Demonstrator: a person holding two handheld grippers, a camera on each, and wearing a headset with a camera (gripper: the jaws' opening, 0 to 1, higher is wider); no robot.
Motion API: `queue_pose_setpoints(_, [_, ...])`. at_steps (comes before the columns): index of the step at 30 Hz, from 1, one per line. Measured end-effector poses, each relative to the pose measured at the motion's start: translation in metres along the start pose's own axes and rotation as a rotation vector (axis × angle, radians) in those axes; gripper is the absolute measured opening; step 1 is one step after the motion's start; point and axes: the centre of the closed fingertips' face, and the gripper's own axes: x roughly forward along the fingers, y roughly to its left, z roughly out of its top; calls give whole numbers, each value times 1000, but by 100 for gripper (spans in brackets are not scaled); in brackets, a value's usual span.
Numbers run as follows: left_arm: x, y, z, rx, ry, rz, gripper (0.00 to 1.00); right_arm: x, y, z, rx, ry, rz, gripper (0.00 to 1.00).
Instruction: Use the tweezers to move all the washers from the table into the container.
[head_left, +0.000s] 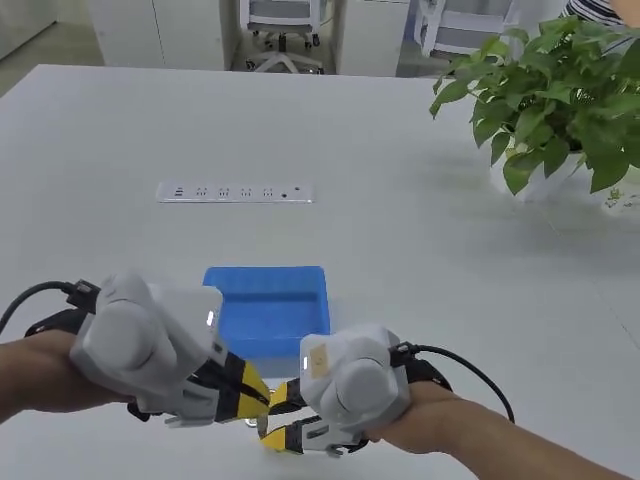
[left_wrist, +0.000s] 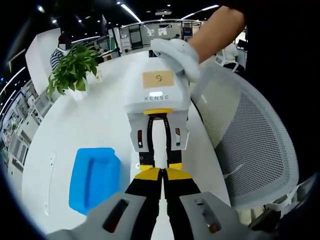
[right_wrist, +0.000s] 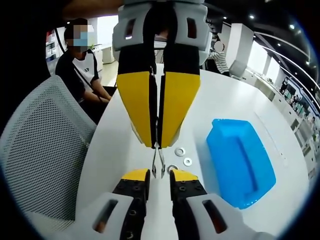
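Left gripper (right_wrist: 158, 142) clenched on tweezers (right_wrist: 159, 160), tips pointing down-frame between the right gripper's (right_wrist: 159, 174) narrowly parted jaws; three washers (right_wrist: 180, 150) on table (right_wrist: 112, 160) just right of tips, container (right_wrist: 240, 160) farther right.

Thin metal tweezers (right_wrist: 158, 159), clamped between the yellow jaws of the left gripper (right_wrist: 159, 144), with the tips pointing at the white table (right_wrist: 125, 150). Three small silver washers (right_wrist: 180, 150) lie flat just beside the tips. An open-topped blue rectangular container (right_wrist: 240, 160) stands near the washers, not touching them.
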Motion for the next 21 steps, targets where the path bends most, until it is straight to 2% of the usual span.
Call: queue_pose_setpoints(21, [-10, 15, -12, -6, 15, 29, 5, -1, -2, -3, 10, 3, -10, 20])
